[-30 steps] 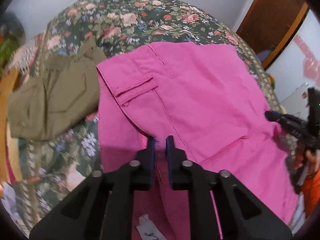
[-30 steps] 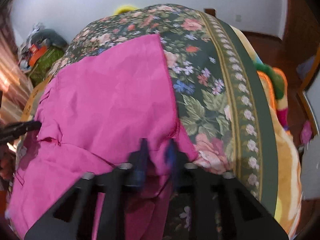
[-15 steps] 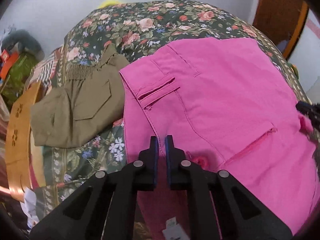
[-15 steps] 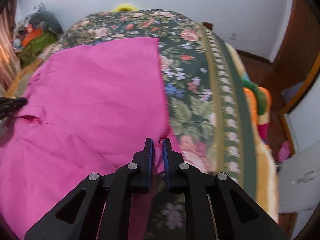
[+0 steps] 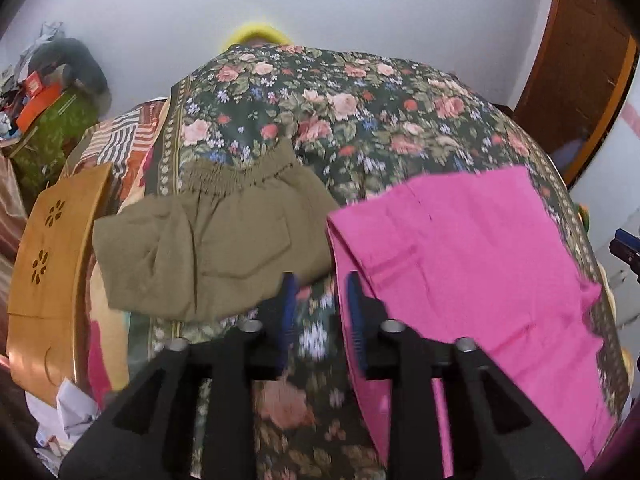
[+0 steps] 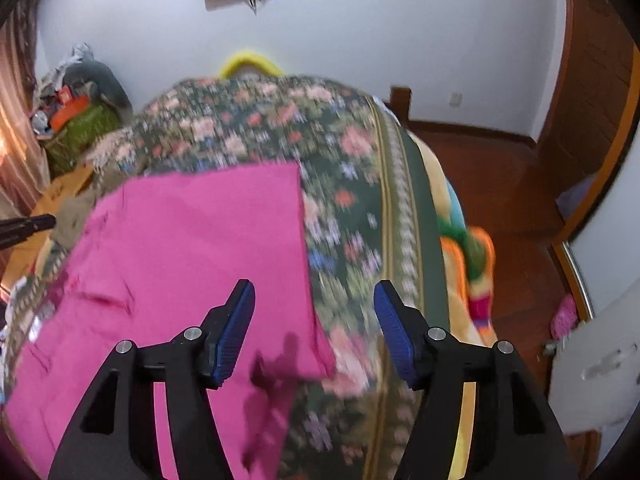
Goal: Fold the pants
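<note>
The pink pants (image 5: 472, 264) lie folded flat on the floral bedspread (image 5: 340, 120), right of centre in the left wrist view. They also show in the right wrist view (image 6: 192, 264), left of centre. My left gripper (image 5: 320, 312) is open and empty, above the bedspread just left of the pants' left edge. My right gripper (image 6: 314, 328) is wide open and empty, above the pants' near right corner. The tip of the right gripper (image 5: 626, 246) shows at the far right of the left wrist view.
Folded olive-green shorts (image 5: 212, 248) lie on the bed to the left of the pink pants. A wooden board (image 5: 52, 264) stands at the bed's left side. Bags and clutter (image 5: 48, 112) sit in the far left corner. A wooden door (image 6: 592, 92) is at the right.
Both grippers have let go of the pink pants and opened. Both have drawn back and up. The left gripper has shifted left, off the pants.
</note>
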The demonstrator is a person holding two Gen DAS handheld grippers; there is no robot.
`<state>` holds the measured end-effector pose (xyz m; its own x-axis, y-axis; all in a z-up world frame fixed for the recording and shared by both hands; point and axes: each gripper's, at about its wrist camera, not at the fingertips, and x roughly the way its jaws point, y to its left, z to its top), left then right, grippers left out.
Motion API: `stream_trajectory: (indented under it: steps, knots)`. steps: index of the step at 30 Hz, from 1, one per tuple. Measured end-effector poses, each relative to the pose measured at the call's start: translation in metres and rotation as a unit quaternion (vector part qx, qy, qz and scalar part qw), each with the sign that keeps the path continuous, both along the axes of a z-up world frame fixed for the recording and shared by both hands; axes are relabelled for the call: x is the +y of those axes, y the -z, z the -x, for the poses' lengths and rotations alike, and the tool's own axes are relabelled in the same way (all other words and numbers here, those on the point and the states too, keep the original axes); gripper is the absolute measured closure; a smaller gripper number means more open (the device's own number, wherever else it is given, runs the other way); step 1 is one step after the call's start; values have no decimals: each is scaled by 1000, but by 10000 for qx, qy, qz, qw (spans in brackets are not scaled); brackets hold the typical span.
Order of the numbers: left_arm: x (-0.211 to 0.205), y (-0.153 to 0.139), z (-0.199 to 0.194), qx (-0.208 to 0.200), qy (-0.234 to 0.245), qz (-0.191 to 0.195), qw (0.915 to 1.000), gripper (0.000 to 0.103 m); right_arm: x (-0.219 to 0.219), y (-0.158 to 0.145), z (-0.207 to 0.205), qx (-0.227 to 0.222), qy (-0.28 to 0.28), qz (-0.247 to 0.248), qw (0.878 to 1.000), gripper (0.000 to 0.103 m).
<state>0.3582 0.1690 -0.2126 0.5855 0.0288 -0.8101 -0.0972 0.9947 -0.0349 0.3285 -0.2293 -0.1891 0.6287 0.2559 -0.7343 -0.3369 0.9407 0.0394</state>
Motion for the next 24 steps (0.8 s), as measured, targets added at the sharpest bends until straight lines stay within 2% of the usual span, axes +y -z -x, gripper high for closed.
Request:
stream_trajectory:
  steps: [1, 7, 12, 17, 18, 19, 20, 22, 24]
  knots:
    - [1, 1, -7, -8, 16, 25, 10000, 62, 5, 0, -9, 25, -40, -64, 10000, 45]
    - [0, 22, -48, 132, 168, 256, 9994, 59, 35, 15, -61, 185, -125, -54, 9997, 45]
    - [2, 57, -75, 446, 262, 455, 9976, 59, 50, 32, -103, 266, -253, 76, 9993, 45]
    - [-1, 66, -81, 324, 540, 434, 9971, 59, 64, 50, -138, 466, -352, -42, 9983, 45]
    - [0, 67, -82, 333, 570, 480, 9967, 62, 68, 55, -145, 521, -387, -42, 9979, 45]
    - [1, 69, -83, 345, 632, 615, 9955, 70, 71, 58, -150, 549, -407, -68, 9976, 52]
    - [1, 69, -84, 341, 683, 695, 9947, 73, 73, 60, -153, 544, -429, -142, 9975, 57]
    - [-3, 68, -84, 303, 678, 524, 9959, 83, 75, 61, -156, 619, -534, -404, 9958, 83]
    - [-8, 67, -84, 270, 656, 299, 9970, 89, 80, 60, -154, 648, -607, -500, 9948, 94]
